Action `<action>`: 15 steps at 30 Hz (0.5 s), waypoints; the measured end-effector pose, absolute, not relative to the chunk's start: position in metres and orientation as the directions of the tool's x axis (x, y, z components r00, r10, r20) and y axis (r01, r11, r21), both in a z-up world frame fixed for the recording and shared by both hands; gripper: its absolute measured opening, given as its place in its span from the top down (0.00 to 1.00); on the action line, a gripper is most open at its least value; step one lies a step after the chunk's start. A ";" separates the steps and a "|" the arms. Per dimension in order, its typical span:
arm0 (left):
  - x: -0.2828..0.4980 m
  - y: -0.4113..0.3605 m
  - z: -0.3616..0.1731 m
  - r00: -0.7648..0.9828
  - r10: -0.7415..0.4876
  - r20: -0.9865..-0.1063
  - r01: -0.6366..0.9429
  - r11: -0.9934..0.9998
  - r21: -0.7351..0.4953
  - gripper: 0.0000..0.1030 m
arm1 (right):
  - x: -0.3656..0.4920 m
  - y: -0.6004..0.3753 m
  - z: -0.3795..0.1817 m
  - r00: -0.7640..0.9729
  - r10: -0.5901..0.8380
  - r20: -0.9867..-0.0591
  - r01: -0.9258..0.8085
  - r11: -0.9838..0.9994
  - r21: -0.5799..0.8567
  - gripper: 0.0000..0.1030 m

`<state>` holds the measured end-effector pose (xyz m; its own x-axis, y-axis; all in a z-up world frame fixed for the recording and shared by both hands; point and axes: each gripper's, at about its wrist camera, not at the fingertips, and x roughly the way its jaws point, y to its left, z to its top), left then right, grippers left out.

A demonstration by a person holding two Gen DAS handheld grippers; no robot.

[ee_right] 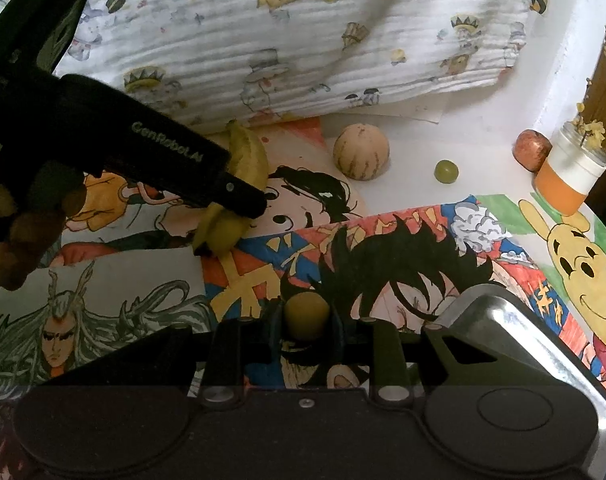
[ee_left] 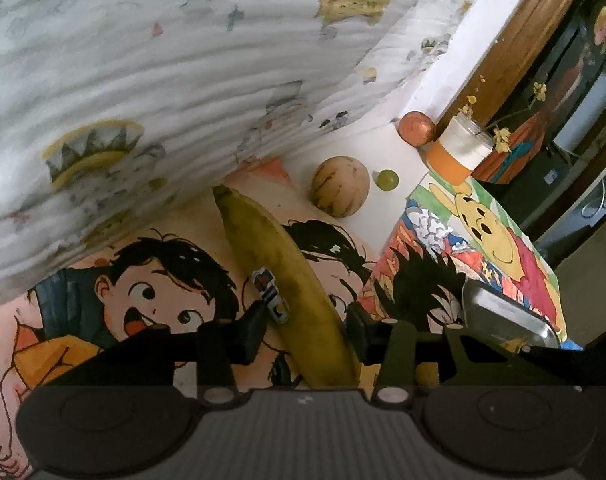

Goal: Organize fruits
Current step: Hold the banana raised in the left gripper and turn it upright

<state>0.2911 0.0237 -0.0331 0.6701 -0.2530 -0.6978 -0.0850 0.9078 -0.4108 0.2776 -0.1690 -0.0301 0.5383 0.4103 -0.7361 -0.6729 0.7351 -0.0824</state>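
A long yellow-green banana (ee_left: 271, 248) with a sticker lies on cartoon drawings, and my left gripper (ee_left: 307, 332) is shut on its near end, a pad against each side. The right wrist view shows the same banana (ee_right: 247, 156) under that left gripper (ee_right: 241, 200), held by a person's hand (ee_right: 23, 240). My right gripper (ee_right: 306, 316) is shut on a small round yellow-green fruit (ee_right: 306, 312) above the drawings. Further back on the white surface sit a striped round melon (ee_left: 340, 186) (ee_right: 361, 152), a green grape (ee_left: 386, 180) (ee_right: 446, 171) and a red apple (ee_left: 417, 128) (ee_right: 531, 150).
A metal tray (ee_left: 503, 316) (ee_right: 523, 340) lies at the right on the drawings, close beside the right gripper. A jar with an orange band (ee_left: 459, 150) (ee_right: 571, 172) stands by the apple. A printed white cloth (ee_left: 143, 80) (ee_right: 303, 40) bulges over the far side.
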 end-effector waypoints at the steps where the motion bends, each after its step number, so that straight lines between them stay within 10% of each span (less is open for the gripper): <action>1: 0.293 0.023 -0.033 0.669 -0.252 -0.699 -0.090 0.906 -0.413 0.52 | 0.278 -0.168 -0.030 0.539 0.410 -0.736 -0.674 0.733 -0.085 0.73; 15: 0.284 0.025 -0.034 0.679 -0.243 -0.692 -0.121 0.893 -0.433 0.62 | 0.269 -0.173 -0.026 0.593 0.410 -0.693 -0.636 0.766 -0.092 0.74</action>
<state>0.2839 0.0250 -0.0338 0.6794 -0.2433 -0.6923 -0.1211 0.8934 -0.4327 0.2690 -0.1725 -0.0265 0.5934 0.4096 -0.6929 -0.6362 0.7660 -0.0919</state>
